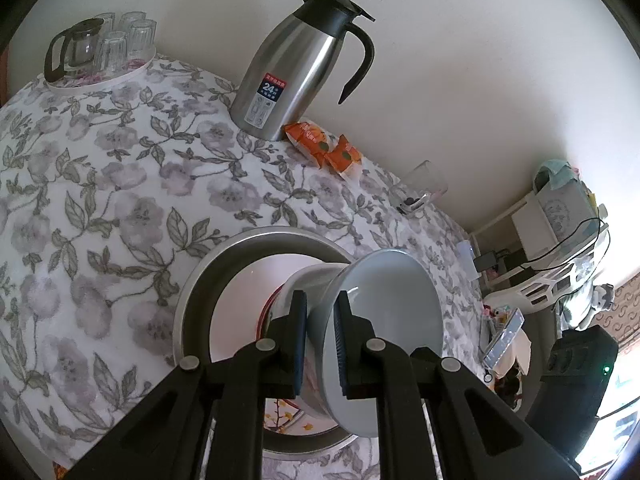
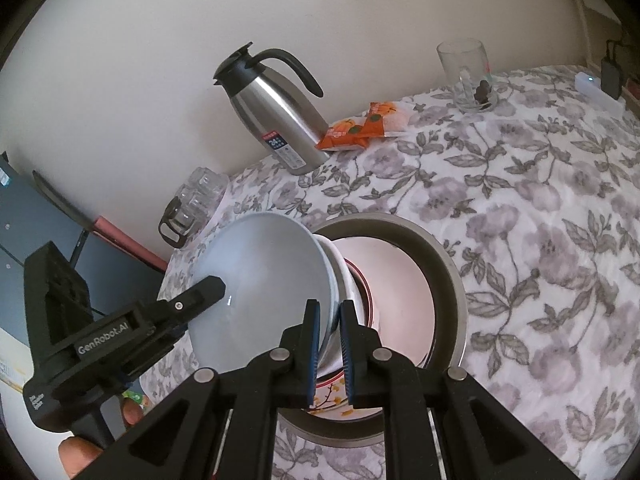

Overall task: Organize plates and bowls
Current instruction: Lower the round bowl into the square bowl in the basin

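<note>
- Both tools are on the same pale grey bowl (image 1: 384, 320), one on each side of it.
- The left tool (image 1: 322, 344) is clamped across the bowl's wall, one pad inside and one outside. From the right wrist view it (image 2: 208, 288) comes in from the left, with one finger (image 2: 200, 294) lying inside the bowl.
- The right tool (image 2: 330, 348) pinches the opposite rim of the grey bowl (image 2: 260, 280) between its blue-lined pads.
- That bowl sits on top of a small stack of other bowls (image 2: 344, 280), which stands on a white plate (image 2: 400, 280) inside a round metal pan (image 2: 452, 280). Can't tell whether the grey one is fully nested or slightly raised.
- There's a plate with a yellow floral print (image 2: 332, 396) peeking out at the near edge of the pan.
- The pan sits on a counter with a grey flower-pattern cloth (image 2: 520, 200).
- Further back by the wall: a steel thermos jug (image 1: 296, 64), orange snack packets (image 1: 324, 148) just beside it, and a glass mug (image 2: 468, 76) off on its own.
- A tray of upturned glasses with a small glass teapot (image 1: 100, 48) sits at the far corner.
</note>
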The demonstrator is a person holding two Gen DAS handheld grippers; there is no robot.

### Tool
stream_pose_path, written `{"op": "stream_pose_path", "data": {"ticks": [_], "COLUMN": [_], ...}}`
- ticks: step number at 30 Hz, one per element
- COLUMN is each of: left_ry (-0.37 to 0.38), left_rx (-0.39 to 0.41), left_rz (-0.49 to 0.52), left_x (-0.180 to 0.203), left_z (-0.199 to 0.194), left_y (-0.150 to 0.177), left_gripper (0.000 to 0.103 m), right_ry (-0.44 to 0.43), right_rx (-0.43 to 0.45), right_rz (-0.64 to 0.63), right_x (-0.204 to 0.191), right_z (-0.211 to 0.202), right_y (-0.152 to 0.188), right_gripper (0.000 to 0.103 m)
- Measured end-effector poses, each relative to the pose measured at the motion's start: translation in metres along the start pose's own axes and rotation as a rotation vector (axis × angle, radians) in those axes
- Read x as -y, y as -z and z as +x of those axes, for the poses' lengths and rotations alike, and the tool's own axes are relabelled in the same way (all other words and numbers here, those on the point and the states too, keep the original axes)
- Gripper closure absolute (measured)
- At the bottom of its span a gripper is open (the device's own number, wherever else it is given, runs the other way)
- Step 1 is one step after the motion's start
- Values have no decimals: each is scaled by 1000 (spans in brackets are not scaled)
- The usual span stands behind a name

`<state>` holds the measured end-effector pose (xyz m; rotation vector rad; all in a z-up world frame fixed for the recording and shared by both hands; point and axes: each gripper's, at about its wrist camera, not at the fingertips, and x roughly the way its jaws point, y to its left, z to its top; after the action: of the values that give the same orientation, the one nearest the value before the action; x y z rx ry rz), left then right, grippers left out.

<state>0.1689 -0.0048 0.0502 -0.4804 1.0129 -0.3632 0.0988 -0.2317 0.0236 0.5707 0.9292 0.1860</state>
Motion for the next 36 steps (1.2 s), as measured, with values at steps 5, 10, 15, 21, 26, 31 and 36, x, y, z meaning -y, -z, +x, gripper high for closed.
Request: {"op": "stream_pose_path", "data": {"ticks": [5, 10, 15, 21, 26, 31, 36], "left_ry": [-4, -14, -13, -4, -7, -27, -45], "left_rx": [-10, -19, -19, -22, -24, -37, -28], "left_rz": [-13, -23, -29, -46, -47, -34, -27], "left_x": [-2, -4, -5, -4, -4, -3, -3], "left_z": [6, 10, 11, 10, 10, 10, 6], "left_y": [0, 0, -1, -1, -1, -1, -1], "left_gripper": [92, 92, 91, 84, 84, 84, 83], "right_ry": [-7, -13, -15, -22, -24, -26, -33], "right_rx": [4, 1, 1, 0, -1, 0, 2], "right_rz": [10, 19, 21, 30, 34, 37, 42], "right_x": [4, 6, 6, 7, 7, 8, 9], "right_z": [2, 5, 5, 6, 7, 7, 6], "right_y": [-1, 0, -1, 0, 0, 0, -1], "right_gripper": [90, 89, 89, 89, 89, 89, 89]}}
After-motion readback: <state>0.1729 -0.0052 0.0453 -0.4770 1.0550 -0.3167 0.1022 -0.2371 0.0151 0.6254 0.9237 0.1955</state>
